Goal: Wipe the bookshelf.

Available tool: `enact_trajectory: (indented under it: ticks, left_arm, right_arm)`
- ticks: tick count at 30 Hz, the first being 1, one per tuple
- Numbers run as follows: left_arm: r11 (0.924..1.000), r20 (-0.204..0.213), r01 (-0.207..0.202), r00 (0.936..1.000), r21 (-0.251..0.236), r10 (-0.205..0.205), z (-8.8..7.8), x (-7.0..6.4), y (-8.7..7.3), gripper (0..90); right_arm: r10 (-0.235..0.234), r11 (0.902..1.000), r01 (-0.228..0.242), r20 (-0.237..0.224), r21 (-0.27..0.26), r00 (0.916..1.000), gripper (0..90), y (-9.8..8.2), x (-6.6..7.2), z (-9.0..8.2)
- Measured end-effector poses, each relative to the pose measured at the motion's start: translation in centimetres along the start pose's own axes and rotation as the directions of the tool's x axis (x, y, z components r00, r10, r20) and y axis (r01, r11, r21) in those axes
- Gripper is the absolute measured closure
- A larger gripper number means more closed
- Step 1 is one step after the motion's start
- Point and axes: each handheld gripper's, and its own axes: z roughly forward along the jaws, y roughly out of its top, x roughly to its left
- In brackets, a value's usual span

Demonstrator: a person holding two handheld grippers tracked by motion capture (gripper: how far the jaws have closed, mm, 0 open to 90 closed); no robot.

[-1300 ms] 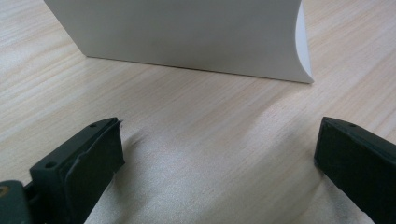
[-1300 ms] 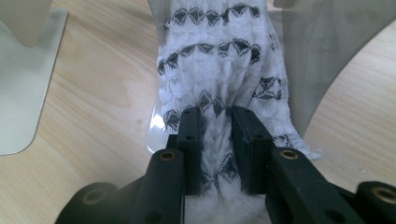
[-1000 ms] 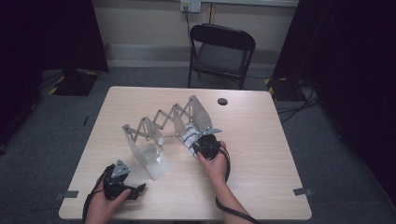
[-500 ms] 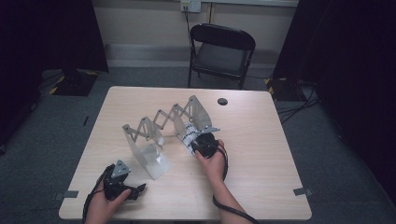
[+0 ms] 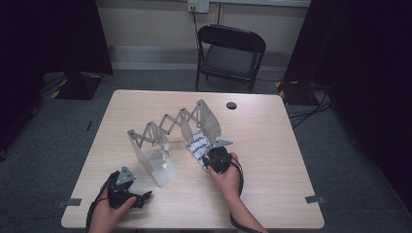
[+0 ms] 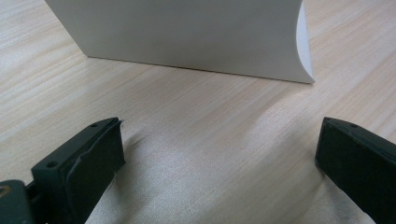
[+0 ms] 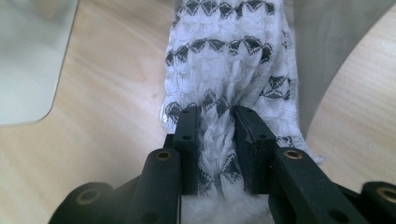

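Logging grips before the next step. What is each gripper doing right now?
Left gripper: open, holding nothing.
Right gripper: shut on the black-and-white knitted cloth.

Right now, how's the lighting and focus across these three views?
High view: dim, dark surroundings, table evenly lit. Left gripper view: sharp wood grain, soft sheen near the white panel. Right gripper view: knitted cloth crisp, right claw slightly soft.

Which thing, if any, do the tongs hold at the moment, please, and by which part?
The right tongs pinch the white knitted cloth with black pattern by a bunched fold at its near end; the left tongs hold nothing.
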Motion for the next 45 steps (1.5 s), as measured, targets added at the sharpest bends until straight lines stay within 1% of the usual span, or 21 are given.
enact_trajectory:
  ticks: [2, 4, 7, 9, 11, 13, 15, 18, 23, 24, 25, 26, 31, 33, 36, 38, 40, 41, 43, 44, 45]
  left_arm:
    - [1.0000, 0.001, 0.000, 1.0000, 0.001, 0.000, 0.0, 0.0, 0.0, 0.8]
    - [1.0000, 0.000, 0.000, 1.0000, 0.000, 0.000, 0.0, 0.0, 0.0, 0.8]
    - [1.0000, 0.000, 0.000, 1.0000, 0.001, 0.000, 0.0, 0.0, 0.0, 0.8]
    - [1.0000, 0.000, 0.001, 1.0000, 0.000, -0.001, 0.0, 0.0, 0.0, 0.8]
    - [1.0000, 0.001, 0.000, 1.0000, 0.000, 0.000, 0.0, 0.0, 0.0, 0.8]
    - [1.0000, 0.001, 0.002, 1.0000, 0.000, -0.002, 0.0, 0.0, 0.0, 0.8]
    - [1.0000, 0.002, 0.001, 1.0000, -0.001, -0.001, 0.0, 0.0, 0.0, 0.8]
    - [1.0000, 0.002, 0.001, 1.0000, 0.000, -0.001, 0.0, 0.0, 0.0, 0.8]
    - [1.0000, 0.002, 0.002, 1.0000, -0.001, -0.002, 0.0, 0.0, 0.0, 0.7]
    - [1.0000, 0.000, -0.002, 1.0000, 0.000, 0.002, 0.0, 0.0, 0.0, 0.6]
    - [1.0000, 0.000, -0.002, 1.0000, 0.000, 0.002, 0.0, 0.0, 0.0, 0.6]
    - [1.0000, -0.001, -0.002, 1.0000, 0.000, 0.002, 0.0, 0.0, 0.0, 0.6]
    - [1.0000, -0.001, -0.002, 1.0000, -0.001, 0.002, 0.0, 0.0, 0.0, 0.6]
    - [1.0000, -0.001, -0.002, 1.0000, -0.001, 0.002, 0.0, 0.0, 0.0, 0.6]
    - [1.0000, -0.002, -0.003, 1.0000, 0.001, 0.003, 0.0, 0.0, 0.0, 0.6]
    - [1.0000, -0.002, -0.003, 1.0000, 0.000, 0.003, 0.0, 0.0, 0.0, 0.6]
    - [1.0000, -0.003, -0.003, 1.0000, 0.001, 0.003, 0.0, 0.0, 0.0, 0.5]
    - [1.0000, -0.003, -0.003, 1.0000, 0.001, 0.003, 0.0, 0.0, 0.0, 0.5]
    - [1.0000, -0.002, -0.003, 1.0000, 0.002, 0.003, 0.0, 0.0, 0.0, 0.5]
    - [1.0000, -0.003, -0.004, 1.0000, 0.004, 0.004, 0.0, 0.0, 0.1, 0.4]
    - [1.0000, -0.003, -0.004, 1.0000, 0.004, 0.004, 0.0, 0.0, 0.1, 0.4]
  right_arm:
    - [0.010, 0.9999, -0.010, -0.006, 0.002, 0.9999, 71.5, -0.3, 0.1, -0.4]
    - [0.012, 0.9999, -0.012, -0.001, -0.001, 0.9999, 72.6, -0.6, 0.1, -0.6]
    - [0.042, 0.9990, -0.042, 0.003, -0.012, 0.9991, 73.4, -0.5, -0.2, -0.5]
    - [0.046, 0.9986, -0.046, 0.018, -0.027, 0.9988, 73.4, -0.4, -0.4, -0.2]
    - [0.065, 0.9971, -0.064, 0.023, -0.040, 0.9976, 73.4, -0.1, -0.5, 0.2]
    - [0.064, 0.9970, -0.063, 0.026, -0.046, 0.9976, 73.2, 0.0, -0.5, 0.4]
    - [0.073, 0.9955, -0.071, 0.042, -0.063, 0.9964, 72.3, 0.4, -0.6, 1.0]
    - [0.090, 0.9934, -0.086, 0.045, -0.076, 0.9950, 70.3, 0.8, -0.6, 1.5]
    - [0.079, 0.9943, -0.075, 0.041, -0.075, 0.9961, 69.2, 1.0, -0.7, 1.8]
    - [0.075, 0.9950, -0.073, 0.023, -0.068, 0.9969, 68.2, 1.1, -1.0, 1.9]
    - [0.075, 0.9950, -0.073, 0.023, -0.068, 0.9969, 68.2, 1.1, -1.0, 1.9]
    - [0.061, 0.9963, -0.059, 0.020, -0.062, 0.9980, 67.8, 1.2, -1.0, 1.8]
    - [0.052, 0.9966, -0.051, 0.013, -0.064, 0.9985, 67.1, 0.5, -0.8, 1.2]
    - [0.053, 0.9969, -0.053, 0.003, -0.058, 0.9986, 65.6, 0.2, -0.7, 0.8]
    - [0.037, 0.9983, -0.037, -0.001, -0.045, 0.9993, 64.3, -0.2, -0.5, 0.3]
    - [0.047, 0.9983, -0.048, -0.023, -0.032, 0.9986, 62.6, -0.8, -0.2, -0.4]
    - [0.050, 0.9983, -0.051, -0.026, -0.029, 0.9984, 62.5, -1.1, 0.0, -0.6]
    - [0.040, 0.9991, -0.040, -0.033, -0.011, 0.9987, 60.7, -1.4, 0.2, -1.2]
    - [0.035, 0.9994, -0.036, -0.041, -0.004, 0.9985, 58.8, -1.4, 0.4, -1.4]
    - [0.030, 0.9995, -0.029, -0.047, 0.010, 0.9984, 53.1, -1.4, 0.5, -1.8]
    - [0.030, 0.9995, -0.029, -0.047, 0.010, 0.9984, 53.1, -1.4, 0.5, -1.8]
